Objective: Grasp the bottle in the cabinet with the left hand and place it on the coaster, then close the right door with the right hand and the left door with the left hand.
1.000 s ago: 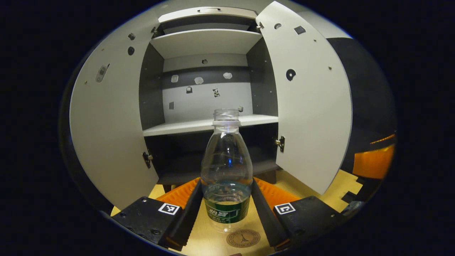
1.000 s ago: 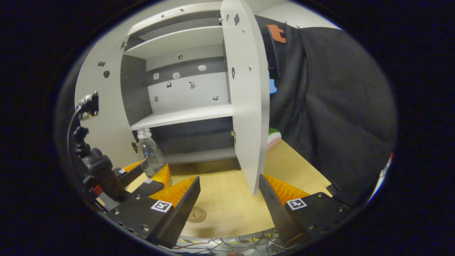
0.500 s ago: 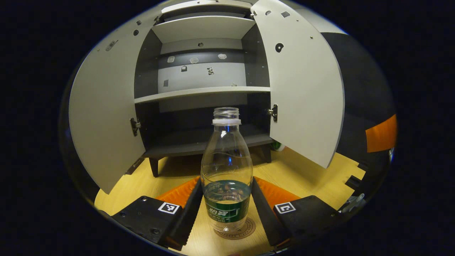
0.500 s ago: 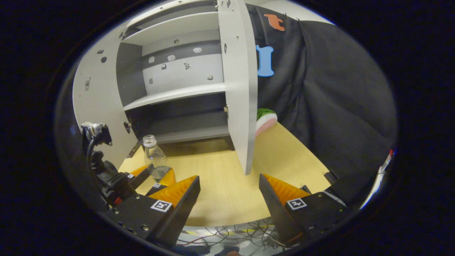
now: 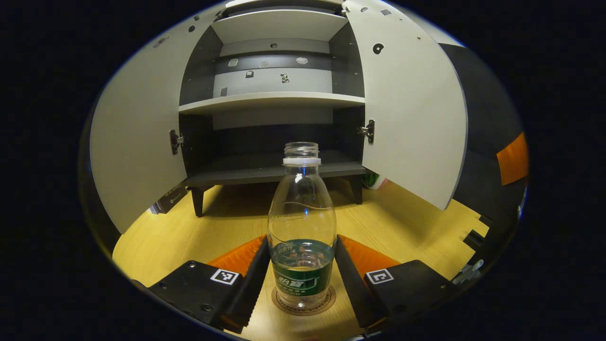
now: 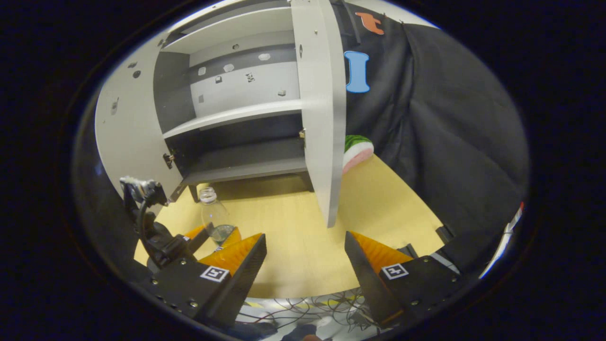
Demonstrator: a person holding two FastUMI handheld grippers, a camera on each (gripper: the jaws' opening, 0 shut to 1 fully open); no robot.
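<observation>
We see a pale yellow wooden table (image 5: 189,237) carrying a grey open-doored cabinet on short dark legs (image 5: 274,170), a round brown coaster (image 5: 303,308) under a clear plastic bottle with a green label (image 5: 302,222), and a watermelon-slice toy (image 6: 356,149) beside the cabinet.

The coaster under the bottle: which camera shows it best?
The left gripper view: the coaster lies close, its rim ringing the base of the bottle between the left claw's fingers. In the right gripper view the bottle is small and far.

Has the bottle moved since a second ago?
Yes. In the right gripper view the bottle has come away from the cabinet and down toward the table; in the left gripper view it now stands over the coaster.
</observation>
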